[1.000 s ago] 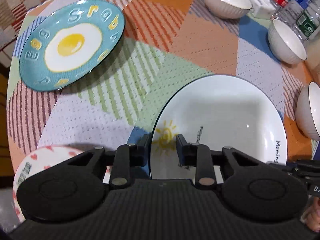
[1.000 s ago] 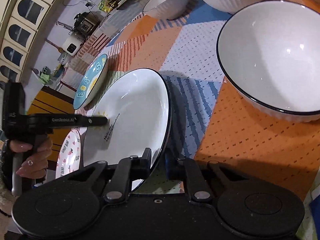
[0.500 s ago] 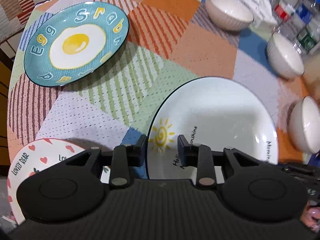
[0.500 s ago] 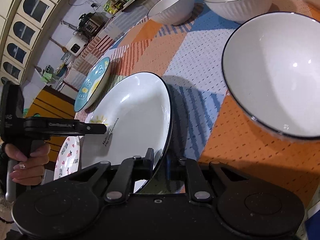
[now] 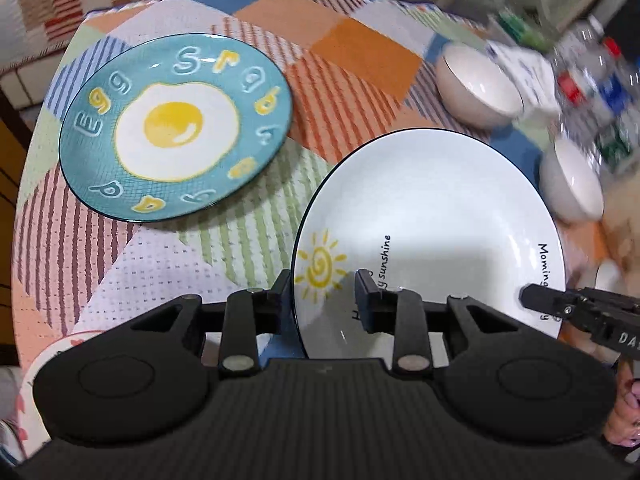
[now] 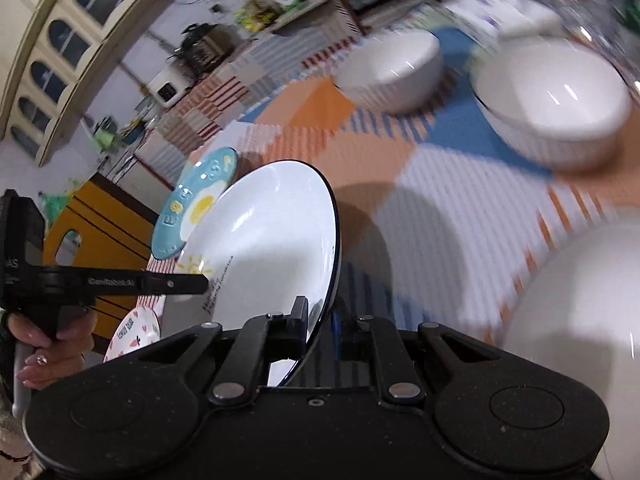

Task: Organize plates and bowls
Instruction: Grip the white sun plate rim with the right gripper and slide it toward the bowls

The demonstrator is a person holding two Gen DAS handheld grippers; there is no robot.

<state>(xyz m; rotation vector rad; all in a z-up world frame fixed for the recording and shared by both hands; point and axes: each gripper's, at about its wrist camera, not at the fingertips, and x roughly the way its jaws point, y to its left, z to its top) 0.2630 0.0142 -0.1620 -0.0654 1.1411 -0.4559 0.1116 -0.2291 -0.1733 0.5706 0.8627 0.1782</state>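
Note:
A white sunshine plate (image 5: 436, 216) with a black rim and a yellow sun is held tilted above the table between both grippers. My left gripper (image 5: 326, 292) is shut on its near-left rim. My right gripper (image 6: 320, 320) is shut on the opposite rim; the plate also shows in the right wrist view (image 6: 272, 248). The right gripper's finger (image 5: 560, 306) shows at the plate's right edge in the left wrist view. A blue egg plate (image 5: 176, 124) lies flat on the table at the far left. A pink heart plate (image 6: 134, 330) lies near the table's front-left edge.
Several white ribbed bowls stand at the right: one far (image 5: 478, 84), one nearer (image 5: 572, 178), and a large one (image 6: 556, 96) in the right wrist view. Water bottles (image 5: 596, 80) crowd the far right. The patchwork tablecloth (image 5: 352, 52) covers the table.
Both grippers have lifted the sunshine plate off the table and carried it up and toward the blue egg plate. The views are blurred with motion.

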